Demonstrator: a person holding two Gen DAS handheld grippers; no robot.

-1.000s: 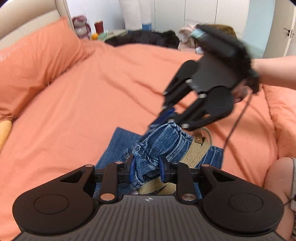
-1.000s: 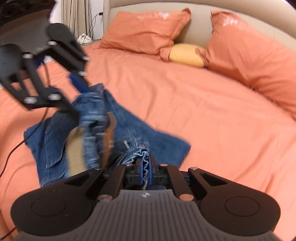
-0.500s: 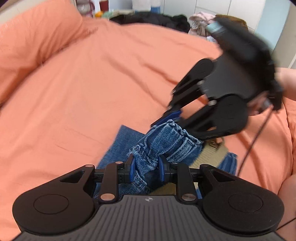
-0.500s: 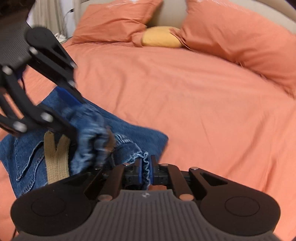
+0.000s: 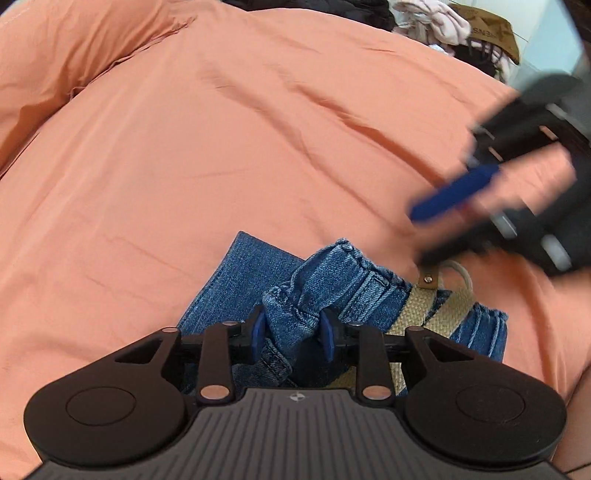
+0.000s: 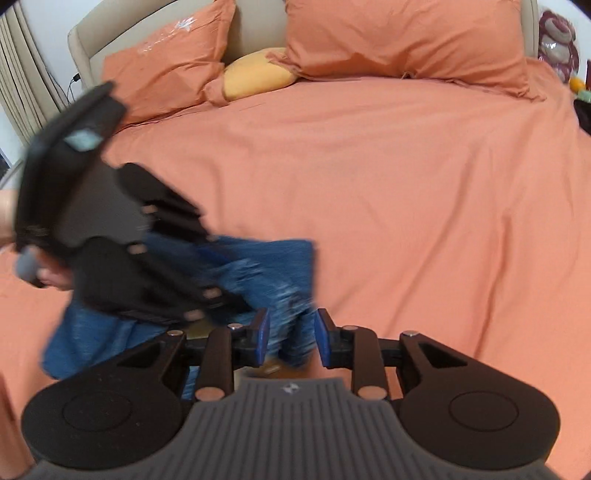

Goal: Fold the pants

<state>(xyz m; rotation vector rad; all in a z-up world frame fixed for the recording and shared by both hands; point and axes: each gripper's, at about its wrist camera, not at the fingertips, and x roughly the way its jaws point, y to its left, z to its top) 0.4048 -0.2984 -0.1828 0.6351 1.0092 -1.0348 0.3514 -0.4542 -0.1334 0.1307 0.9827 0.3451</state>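
Blue denim pants [image 5: 332, 284] with a tan webbing belt [image 5: 424, 310] lie bunched on the orange bed [image 5: 221, 147]. My left gripper [image 5: 293, 332] is shut on a denim fold near the waistband. My right gripper [image 6: 290, 338] has its jaws apart, with blurred denim [image 6: 273, 273] showing behind the gap. In the left wrist view the right gripper [image 5: 443, 203] is blurred, lifted above and right of the pants. In the right wrist view the left gripper body [image 6: 110, 236] covers the left part of the pants.
Orange pillows [image 6: 406, 40] and a yellow cushion [image 6: 255, 74] lean on the beige headboard [image 6: 255, 29]. A pile of clothes [image 5: 443, 22] lies at the far side of the bed. An orange pillow [image 5: 66, 55] is at upper left.
My right gripper opened, let go of the denim edge and pulled up and away to the right. My left gripper kept its hold and lowered toward the bed.
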